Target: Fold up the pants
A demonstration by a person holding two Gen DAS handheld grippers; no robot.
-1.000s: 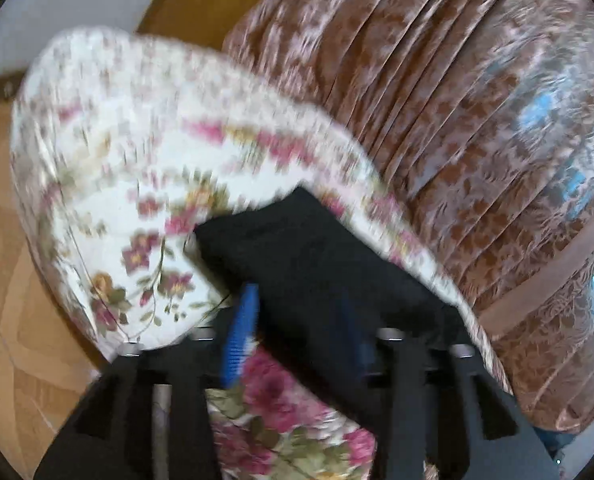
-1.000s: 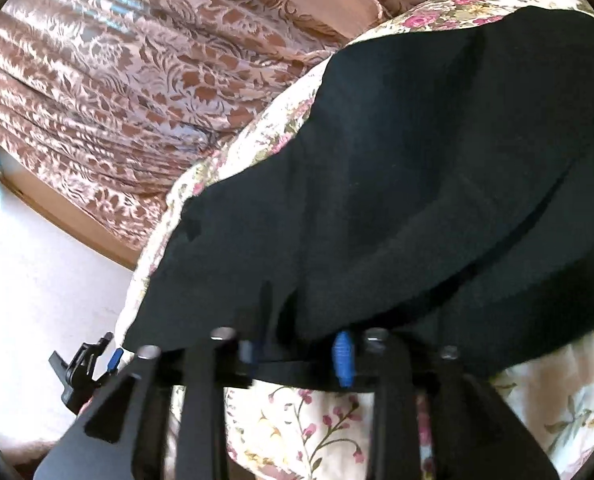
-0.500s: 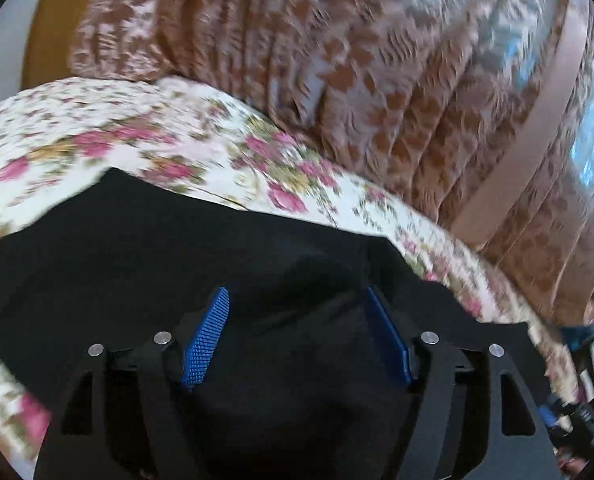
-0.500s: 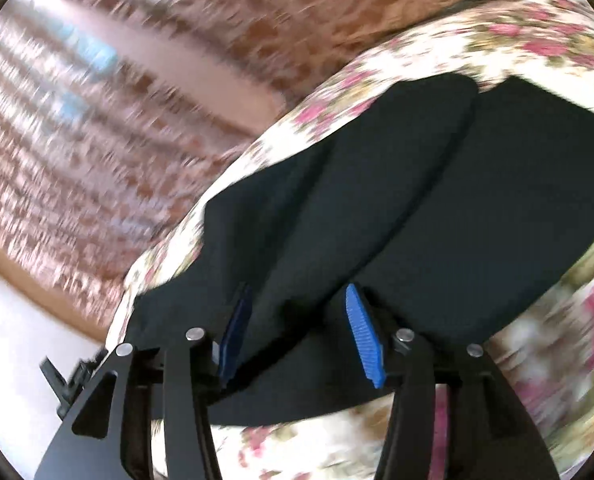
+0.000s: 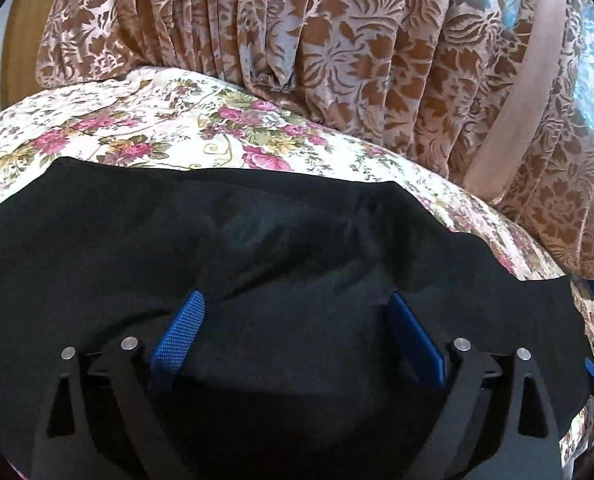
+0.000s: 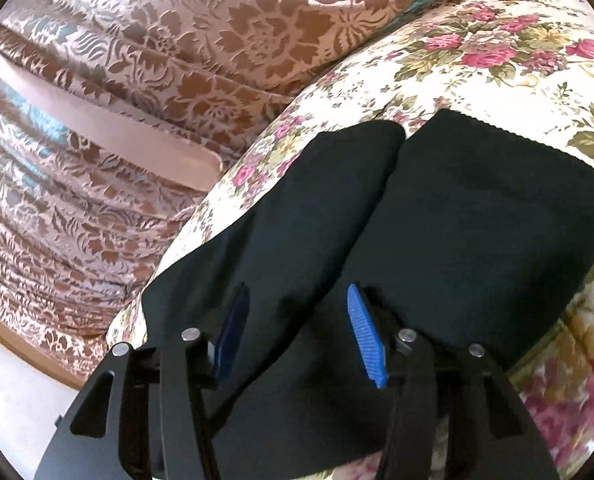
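Left gripper (image 5: 297, 312) is spreading wide right now, jaws opening, blue pads (image 5: 179, 332) well apart with black cloth lying between them but neither pad pressing on it. The black pants (image 5: 257, 248) fill the lower half of the left wrist view, spread on the floral bedspread (image 5: 217, 120), which shows from nine to two o'clock, the patterned curtain (image 5: 357, 40) hanging at twelve. Over to the right gripper (image 6: 297, 312): jaws about halfway apart, a ridge of the pants (image 6: 477, 208) between the pads (image 6: 365, 336), no squeeze visible. The two folded leg ends sit side by side at twelve to one o'clock of that gripper
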